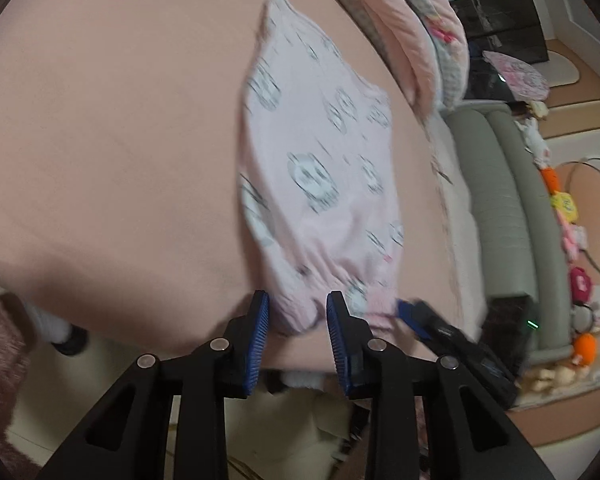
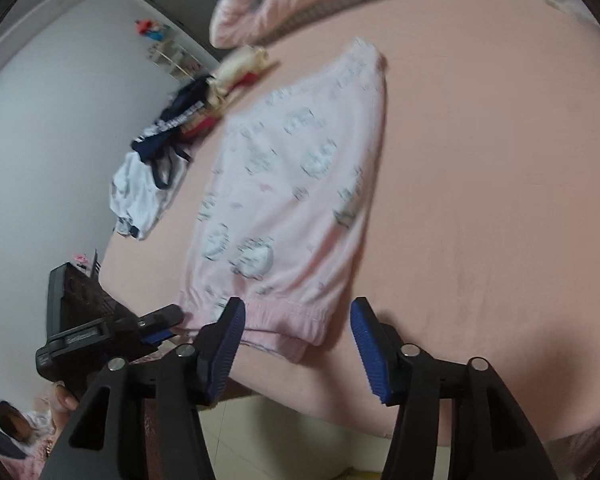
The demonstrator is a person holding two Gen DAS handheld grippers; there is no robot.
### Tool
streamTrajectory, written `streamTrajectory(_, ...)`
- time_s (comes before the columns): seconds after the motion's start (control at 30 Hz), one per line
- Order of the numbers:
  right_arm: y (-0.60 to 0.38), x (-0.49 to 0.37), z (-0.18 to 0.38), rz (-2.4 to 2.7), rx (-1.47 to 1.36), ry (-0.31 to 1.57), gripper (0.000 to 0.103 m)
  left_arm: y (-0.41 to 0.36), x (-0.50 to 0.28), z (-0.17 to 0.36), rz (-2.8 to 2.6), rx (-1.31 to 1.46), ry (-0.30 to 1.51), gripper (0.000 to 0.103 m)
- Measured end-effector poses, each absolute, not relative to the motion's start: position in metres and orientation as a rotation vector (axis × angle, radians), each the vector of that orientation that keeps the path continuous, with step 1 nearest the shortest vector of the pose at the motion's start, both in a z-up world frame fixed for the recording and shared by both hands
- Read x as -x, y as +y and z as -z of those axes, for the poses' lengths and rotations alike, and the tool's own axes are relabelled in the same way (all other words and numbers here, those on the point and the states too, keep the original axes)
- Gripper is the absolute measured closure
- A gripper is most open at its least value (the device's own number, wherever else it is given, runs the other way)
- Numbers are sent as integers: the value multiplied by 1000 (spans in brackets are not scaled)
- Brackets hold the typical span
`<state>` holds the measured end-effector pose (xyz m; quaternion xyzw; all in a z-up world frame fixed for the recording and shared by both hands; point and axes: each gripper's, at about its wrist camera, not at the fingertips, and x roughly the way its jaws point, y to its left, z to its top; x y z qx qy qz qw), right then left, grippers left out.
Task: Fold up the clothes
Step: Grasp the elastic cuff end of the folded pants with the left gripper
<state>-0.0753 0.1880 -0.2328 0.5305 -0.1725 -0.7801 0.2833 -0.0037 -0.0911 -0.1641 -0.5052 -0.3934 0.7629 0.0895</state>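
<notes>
Pale pink pyjama trousers, printed with grey-and-white cartoon faces, are seen on a salmon-pink bed sheet. Navy and white clothes are heaped nearby. Blue ribbed pads are set on black fingers.

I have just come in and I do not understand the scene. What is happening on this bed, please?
A person is folding clothes with two hand-held tongs. Pink printed trousers lie flat on the pink bed sheet. The left tongs sit at the waistband end with fabric between the fingers; a grip is not clear. The right tongs are open at the waistband. More clothes wait aside.
</notes>
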Motion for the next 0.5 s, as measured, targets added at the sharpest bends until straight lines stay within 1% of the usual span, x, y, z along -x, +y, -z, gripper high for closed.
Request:
streamTrajectory(0.07, 181, 81, 246, 2079, -1443, -453, 48, -86, 6, 165, -2274, 1518, -1139, 76)
streamTrajectory(0.13, 174, 85, 250, 2090, -1427, -429, 52, -86, 9, 169, -2270, 1512, -1176, 76)
streamTrajectory(0.2, 163, 87, 250, 2075, -1418, -380, 69, -87, 12, 172, -2264, 1502, -1225, 76)
streamTrajectory(0.3, 160, 86, 253, 2030, -1424, -419, 77, -87, 15, 174, -2274, 1516, -1201, 76)
streamTrajectory(0.4, 169, 89, 257, 1987, -1442, -515, 82, -88, 14, 174, -2274, 1514, -1209, 76)
streamTrajectory(0.43, 170, 90, 257, 1982, -1444, -527, 83, -88, 13, 172, -2282, 1507, -1207, 77)
streamTrajectory(0.47, 170, 88, 254, 1984, -1439, -520, 86, -87, 11, 167, -2296, 1497, -1200, 88)
streamTrajectory(0.5, 170, 87, 252, 1990, -1435, -512, 86, -87, 8, 163, -2310, 1486, -1192, 89)
